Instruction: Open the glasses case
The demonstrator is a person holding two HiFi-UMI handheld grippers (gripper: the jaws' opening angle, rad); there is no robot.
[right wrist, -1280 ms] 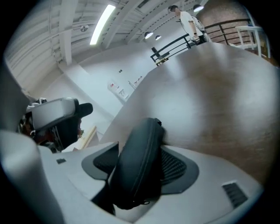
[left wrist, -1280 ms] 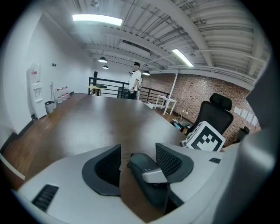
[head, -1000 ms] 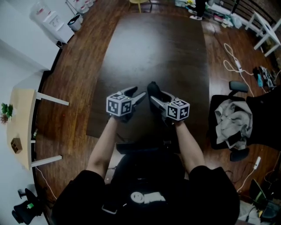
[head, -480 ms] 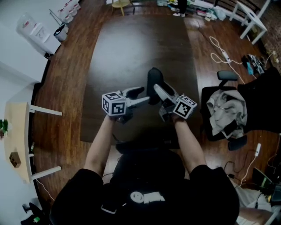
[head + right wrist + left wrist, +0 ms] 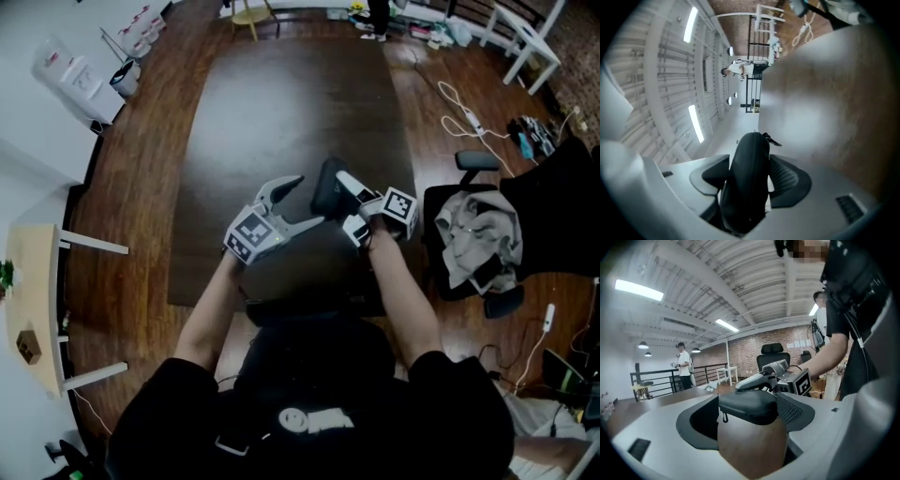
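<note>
Two grippers meet over the near end of the dark table point(image 5: 281, 94). The right gripper point(image 5: 749, 163) is clamped on the black glasses case point(image 5: 327, 187). Its pads press the case's two broad sides, and the case juts past the jaw tips with its zip pull at the far end. The left gripper point(image 5: 745, 409) has its jaws spread wide, having just been opening. One end of the case sits between them, but the pads do not press on it. The case's shell looks shut, and the right gripper alone holds it over the table's near end. The person's forearms reach in from the near side of the table. Right of the table stands an office chair point(image 5: 483, 164) draped with pale clothing point(image 5: 469, 234). White cables point(image 5: 464, 108) lie on the wooden floor point(image 5: 141, 178) around the table.
</note>
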